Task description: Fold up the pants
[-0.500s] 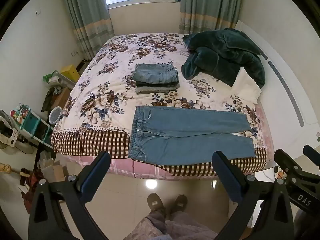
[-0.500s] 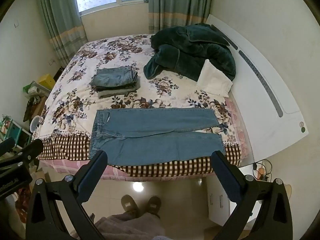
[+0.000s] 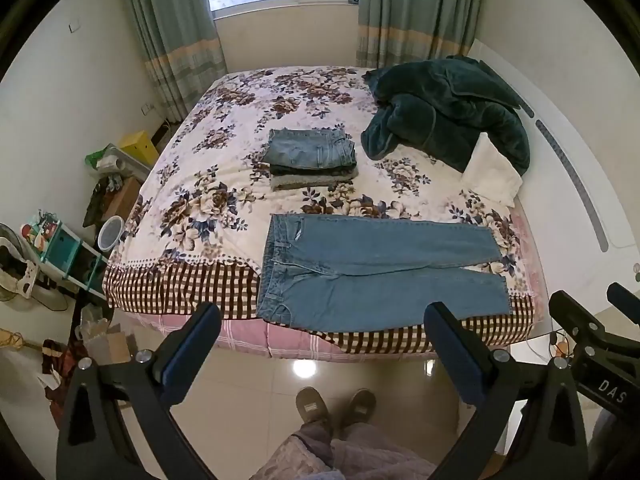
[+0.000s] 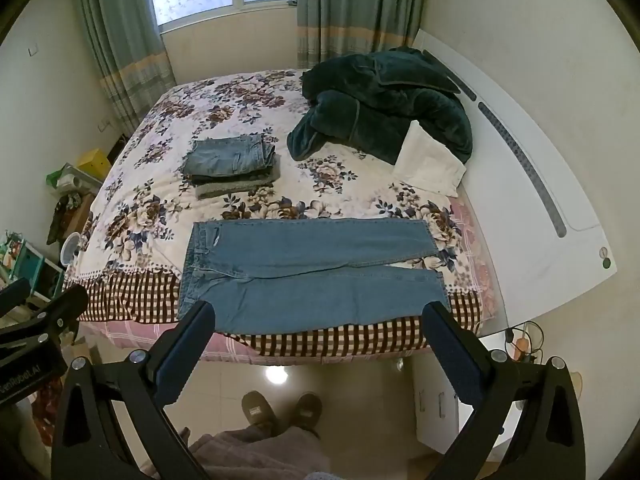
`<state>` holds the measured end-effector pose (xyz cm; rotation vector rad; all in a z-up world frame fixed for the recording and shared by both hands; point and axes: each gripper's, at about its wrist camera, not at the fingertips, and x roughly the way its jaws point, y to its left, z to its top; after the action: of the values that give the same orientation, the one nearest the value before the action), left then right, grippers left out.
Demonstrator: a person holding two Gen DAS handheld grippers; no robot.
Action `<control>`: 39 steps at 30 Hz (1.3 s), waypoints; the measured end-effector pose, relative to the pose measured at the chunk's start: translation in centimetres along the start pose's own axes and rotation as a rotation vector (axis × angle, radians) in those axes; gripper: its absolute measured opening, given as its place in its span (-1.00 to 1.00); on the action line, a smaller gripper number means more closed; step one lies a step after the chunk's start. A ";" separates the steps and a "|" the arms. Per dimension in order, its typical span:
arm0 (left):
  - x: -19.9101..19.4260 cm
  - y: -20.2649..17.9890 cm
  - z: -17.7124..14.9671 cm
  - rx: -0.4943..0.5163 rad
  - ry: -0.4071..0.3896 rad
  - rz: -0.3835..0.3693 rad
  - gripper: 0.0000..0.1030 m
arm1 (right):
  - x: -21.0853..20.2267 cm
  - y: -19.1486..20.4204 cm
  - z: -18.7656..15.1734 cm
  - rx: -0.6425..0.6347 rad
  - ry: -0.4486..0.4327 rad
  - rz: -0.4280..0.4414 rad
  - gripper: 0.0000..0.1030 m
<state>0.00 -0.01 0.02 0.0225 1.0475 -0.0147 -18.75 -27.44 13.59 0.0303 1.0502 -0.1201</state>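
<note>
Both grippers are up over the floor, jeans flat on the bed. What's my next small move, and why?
Probably bring both open grippers, left gripper and right gripper, down toward the jeans: they lie spread flat and unfolded at the bed's near edge, and nothing is held.

My bed (image 3: 224, 184) carries flat blue jeans (image 3: 380, 272) near its front edge, a folded stack (image 3: 312, 158) behind, a green blanket (image 3: 448, 120) and white pillow (image 3: 492, 170).

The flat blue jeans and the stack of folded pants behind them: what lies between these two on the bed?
Only bare floral bedspread separates the flat jeans from the folded stack; nothing rests on that strip. Both wrist views show it.
</note>
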 end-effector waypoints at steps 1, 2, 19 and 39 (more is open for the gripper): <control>0.0 0.0 0.0 0.001 -0.001 0.000 1.00 | 0.0 0.0 0.0 -0.001 0.000 0.000 1.00; 0.0 0.0 0.0 0.001 -0.002 0.001 1.00 | -0.1 -0.1 0.0 0.008 -0.003 0.001 1.00; -0.1 0.3 1.1 -0.001 0.001 0.003 1.00 | 0.2 0.5 1.1 -0.009 0.004 0.007 1.00; 0.3 0.3 1.3 -0.004 0.000 -0.001 1.00 | 0.2 0.4 1.2 -0.020 0.006 0.018 1.00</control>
<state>1.32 0.28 0.41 0.0181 1.0474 -0.0136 -17.58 -27.15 13.99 0.0222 1.0571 -0.0934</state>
